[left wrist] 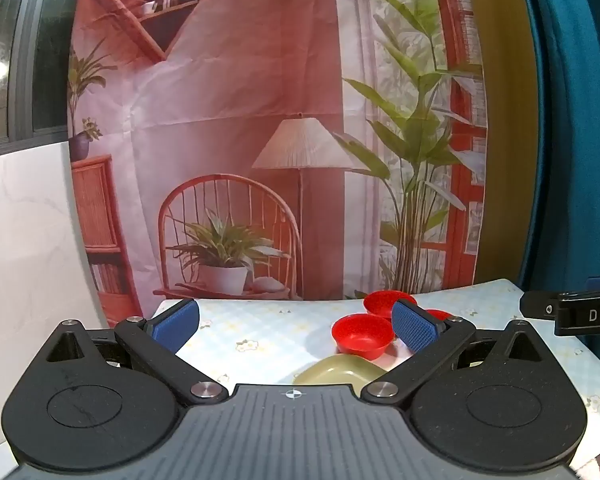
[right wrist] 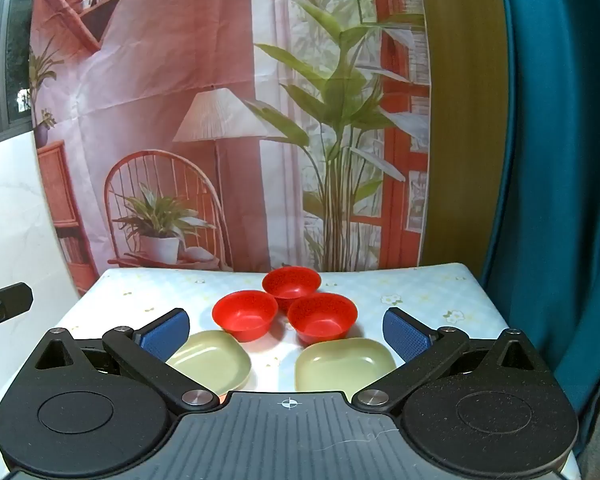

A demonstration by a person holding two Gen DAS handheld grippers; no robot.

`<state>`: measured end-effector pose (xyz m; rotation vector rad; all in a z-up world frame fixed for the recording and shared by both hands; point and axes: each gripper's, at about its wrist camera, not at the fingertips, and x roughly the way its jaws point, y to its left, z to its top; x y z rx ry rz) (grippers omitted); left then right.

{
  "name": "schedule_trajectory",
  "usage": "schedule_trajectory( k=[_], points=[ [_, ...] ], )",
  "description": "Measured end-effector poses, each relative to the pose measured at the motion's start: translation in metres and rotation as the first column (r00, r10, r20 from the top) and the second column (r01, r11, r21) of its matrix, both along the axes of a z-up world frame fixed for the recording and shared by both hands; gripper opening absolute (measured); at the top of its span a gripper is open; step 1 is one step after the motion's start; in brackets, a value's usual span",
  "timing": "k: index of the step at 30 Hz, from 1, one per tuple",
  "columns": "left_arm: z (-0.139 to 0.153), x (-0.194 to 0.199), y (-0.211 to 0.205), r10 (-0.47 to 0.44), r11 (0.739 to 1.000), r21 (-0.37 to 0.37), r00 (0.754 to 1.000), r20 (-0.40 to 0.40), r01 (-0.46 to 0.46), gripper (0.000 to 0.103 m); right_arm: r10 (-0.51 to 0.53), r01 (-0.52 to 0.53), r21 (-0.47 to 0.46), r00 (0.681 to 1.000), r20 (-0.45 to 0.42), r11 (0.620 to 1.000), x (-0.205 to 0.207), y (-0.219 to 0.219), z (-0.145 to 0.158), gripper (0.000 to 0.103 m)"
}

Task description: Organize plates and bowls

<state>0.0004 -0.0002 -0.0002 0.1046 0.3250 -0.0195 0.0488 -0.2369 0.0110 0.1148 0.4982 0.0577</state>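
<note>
Floral-cloth desk ahead: with right tool spread empty, pinch nearest red plastic bowl by its rim; left tool likewise spread.

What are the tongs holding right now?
Nothing. The left tongs and right tongs are both open and empty, above the table.

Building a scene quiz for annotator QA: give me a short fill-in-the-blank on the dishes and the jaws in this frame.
1. The number of red bowls on the table is ___.
2. The two green plates lie ___ to the camera than the bowls.
3. The right gripper has its jaws ___.
4. The left gripper holds ___.

Missing words: three; nearer; open; nothing
</note>
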Motion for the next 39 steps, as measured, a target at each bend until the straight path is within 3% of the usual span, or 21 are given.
schedule_trajectory(
  k=[39],
  points=[
    [0.0019,0.0006,0.0002,-0.003,1.000,-0.005,1.000,-0.003,0.003,0.103,0.001,-0.001,-0.003,1.000,-0.002,1.000,0.0013,-0.0001,0.0010,0.103]
  ],
)
